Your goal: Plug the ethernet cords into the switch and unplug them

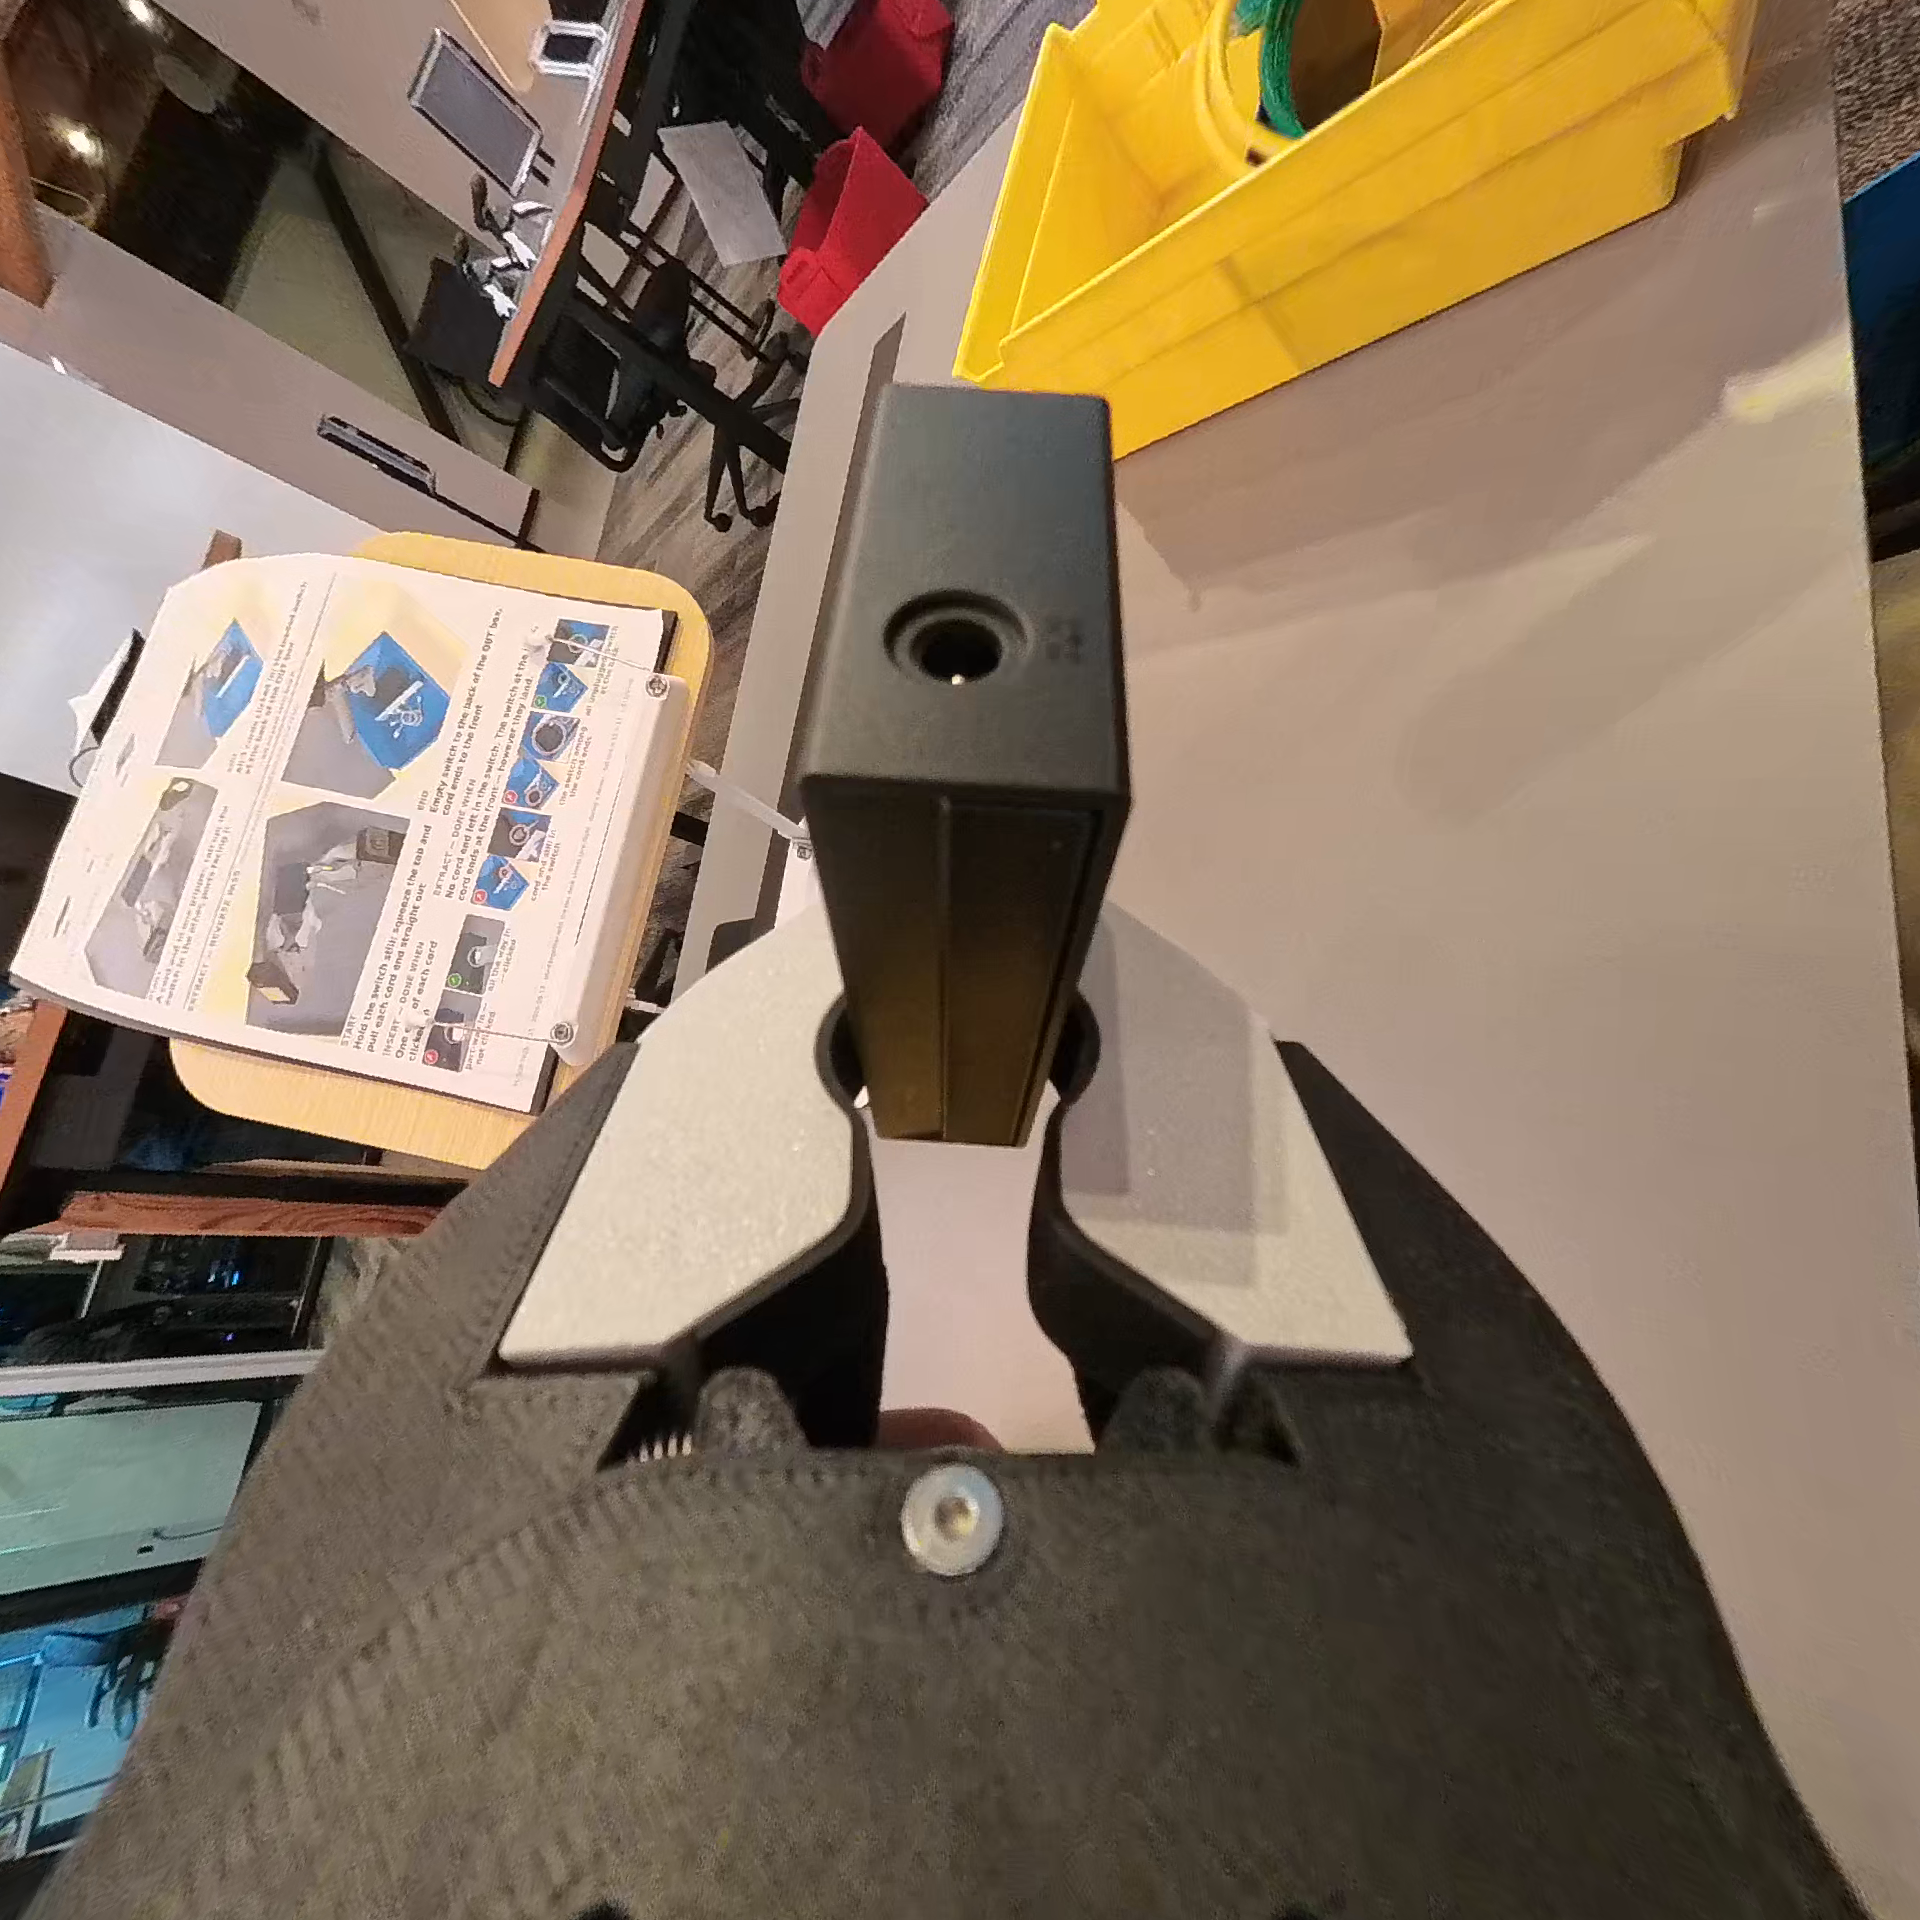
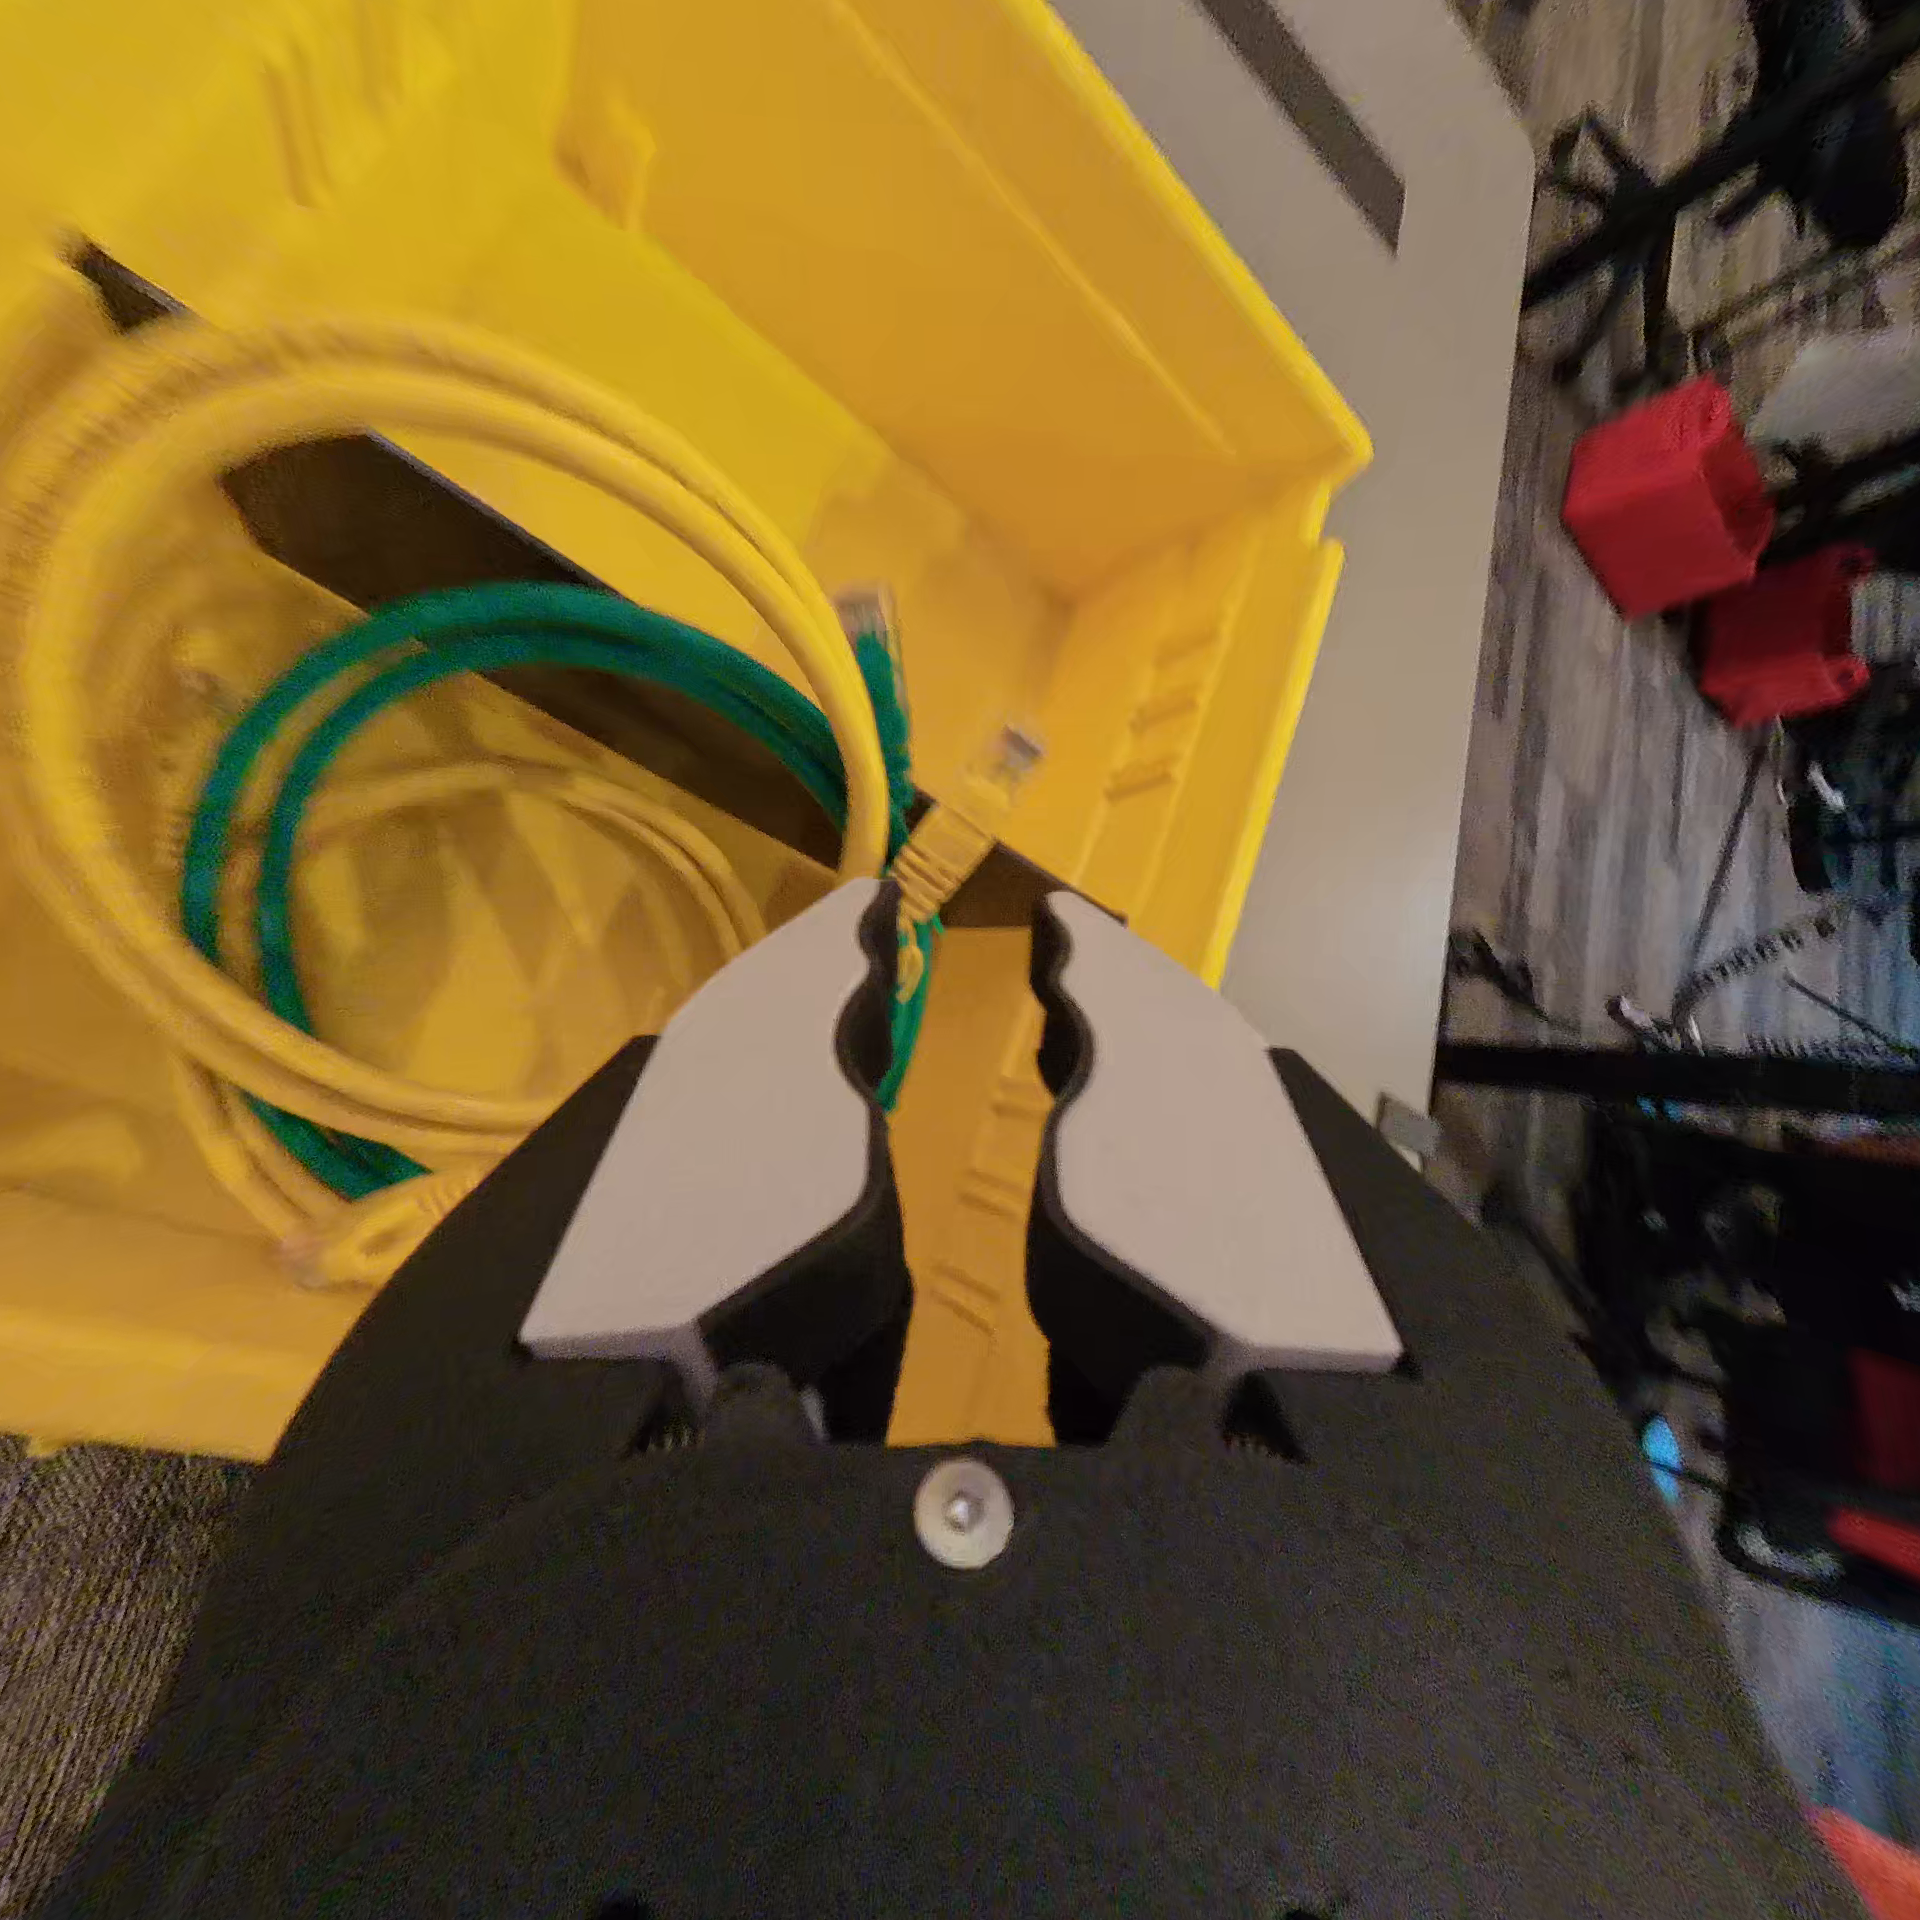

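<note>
My left gripper (image 1: 956, 1049) is shut on the near end of a black box-shaped switch (image 1: 966, 623) and holds it above the grey table (image 1: 1507, 935); a round socket shows on its upper face. My right gripper (image 2: 956, 904) is open and reaches into a yellow bin (image 2: 935, 260). In the bin lie a coiled yellow ethernet cord (image 2: 416, 353) and a coiled green ethernet cord (image 2: 520, 613). The yellow cord's plug end (image 2: 951, 842) sits just past my left fingertip, apart from the jaws. The green cord's plug (image 2: 873, 623) points up behind it. The view is blurred.
The yellow bin (image 1: 1247, 260) stands at the table's far side with the green cord (image 1: 1283, 94) showing inside. A printed instruction sheet (image 1: 343, 810) lies on a stand to the left of the table. Red boxes (image 2: 1662, 488) and chair legs are on the floor beyond the table edge. The gap from one gripper's tips to the other's is roughly 45 centimeters.
</note>
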The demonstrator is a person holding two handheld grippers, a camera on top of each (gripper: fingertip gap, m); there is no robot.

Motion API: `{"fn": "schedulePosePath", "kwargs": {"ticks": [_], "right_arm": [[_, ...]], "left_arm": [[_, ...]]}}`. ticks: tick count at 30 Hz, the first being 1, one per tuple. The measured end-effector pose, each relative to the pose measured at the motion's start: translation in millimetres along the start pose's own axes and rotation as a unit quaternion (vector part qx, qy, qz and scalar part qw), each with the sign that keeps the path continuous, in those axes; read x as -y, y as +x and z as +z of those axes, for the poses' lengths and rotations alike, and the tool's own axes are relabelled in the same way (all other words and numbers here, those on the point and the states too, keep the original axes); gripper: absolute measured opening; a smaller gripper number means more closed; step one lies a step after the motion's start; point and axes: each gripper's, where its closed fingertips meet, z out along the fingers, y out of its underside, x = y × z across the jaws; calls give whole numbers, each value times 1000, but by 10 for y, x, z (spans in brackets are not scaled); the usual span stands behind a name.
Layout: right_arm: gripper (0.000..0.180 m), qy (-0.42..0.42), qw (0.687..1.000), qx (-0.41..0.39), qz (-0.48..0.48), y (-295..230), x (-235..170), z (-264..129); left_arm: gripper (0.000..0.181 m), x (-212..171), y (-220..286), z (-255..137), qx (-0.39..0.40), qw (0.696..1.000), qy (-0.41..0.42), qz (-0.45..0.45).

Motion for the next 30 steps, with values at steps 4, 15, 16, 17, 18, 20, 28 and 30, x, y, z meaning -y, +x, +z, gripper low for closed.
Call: {"fn": "schedulePosePath", "kwargs": {"ticks": [4, 15, 16, 17, 18, 20, 28, 30], "right_arm": [[41, 41, 999, -16, -2, 107, 204, -278], [51, 454, 797, 238, -319, -2530, 2137, -2155], [50, 469, 780, 231, -343, -2672, 2203, -2232], [50, 479, 768, 220, -364, -2771, 2258, -2285], [50, 485, 758, 212, -381, -2846, 2302, -2332], [49, 499, 739, 210, -400, -2989, 2361, -2431], [28, 468, 741, 197, -439, -3094, 2346, -2347], [27, 464, 754, 203, -418, -2953, 2336, -2354]], "left_arm": [[30, 39, -20, -7, 3, 1000, 13, -9], [30, 218, 271, 104, -29, 999, 33, 9], [30, 224, 281, 102, -29, 999, 32, 13], [30, 226, 286, 101, -29, 999, 30, 15], [30, 230, 296, 103, -32, 999, 27, 15], [30, 233, 323, 111, -36, 999, 22, 21], [31, 279, 457, 171, -60, 998, 36, 6], [45, 315, 415, 136, -55, 997, 48, 3]]}}
